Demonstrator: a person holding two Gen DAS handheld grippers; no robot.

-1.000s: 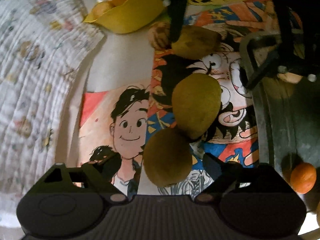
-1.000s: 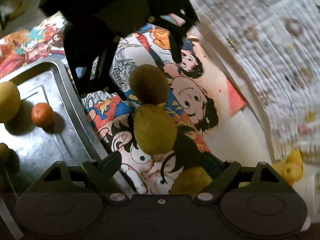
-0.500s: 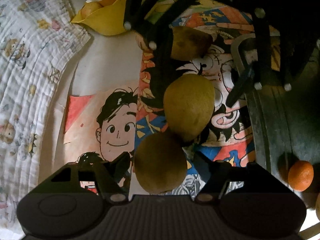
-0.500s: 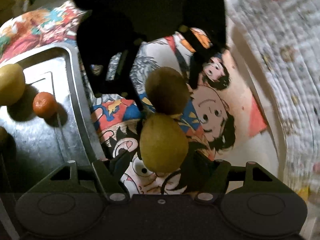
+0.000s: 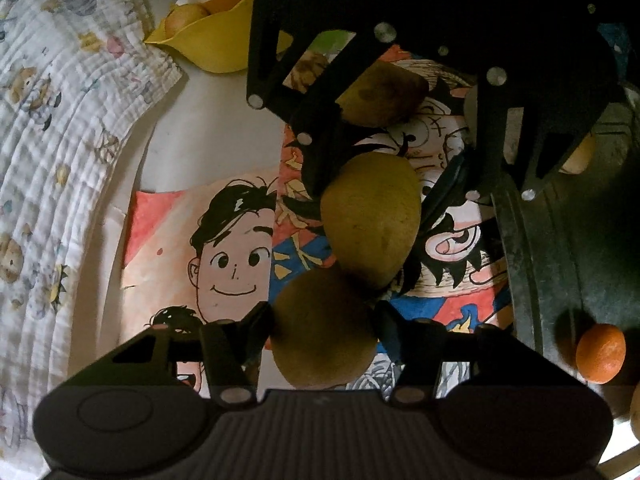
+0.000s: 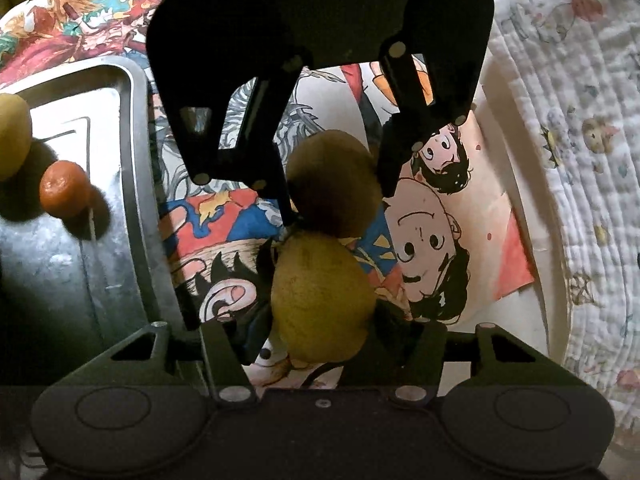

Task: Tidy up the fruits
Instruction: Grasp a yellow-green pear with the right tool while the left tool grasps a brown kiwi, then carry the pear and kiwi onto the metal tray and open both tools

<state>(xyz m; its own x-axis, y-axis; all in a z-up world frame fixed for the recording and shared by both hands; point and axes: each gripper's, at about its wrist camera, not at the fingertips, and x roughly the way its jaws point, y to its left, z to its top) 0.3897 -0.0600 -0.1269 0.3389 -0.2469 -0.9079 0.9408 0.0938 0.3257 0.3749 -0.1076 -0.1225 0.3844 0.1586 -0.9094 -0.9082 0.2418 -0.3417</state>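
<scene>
Three fruits lie in a row on a cartoon-print cloth (image 5: 232,248). My left gripper (image 5: 324,320) has its jaws closing on the round brown fruit (image 5: 324,332), and both fingertips touch its sides. From the right wrist, that left gripper (image 6: 334,196) comes down from above onto the brown fruit (image 6: 334,184). My right gripper (image 6: 320,320) is closing on the yellow-green pear (image 6: 324,296), its fingers against both flanks. The pear (image 5: 372,220) touches the brown fruit. A third brownish fruit (image 5: 380,92) lies beyond, partly behind the right gripper (image 5: 372,196).
A metal tray (image 6: 136,200) beside the cloth holds a small orange (image 6: 64,194) and a yellow fruit (image 6: 12,136). From the left wrist, the tray (image 5: 532,280) and orange (image 5: 600,354) are on the right. A yellow bowl (image 5: 216,44) and a quilted white cloth (image 5: 60,120) lie opposite.
Both grippers' jaws narrowed from wide apart to touching their fruits. The right gripper shifted from the far fruit to over the middle pear and rolled.
</scene>
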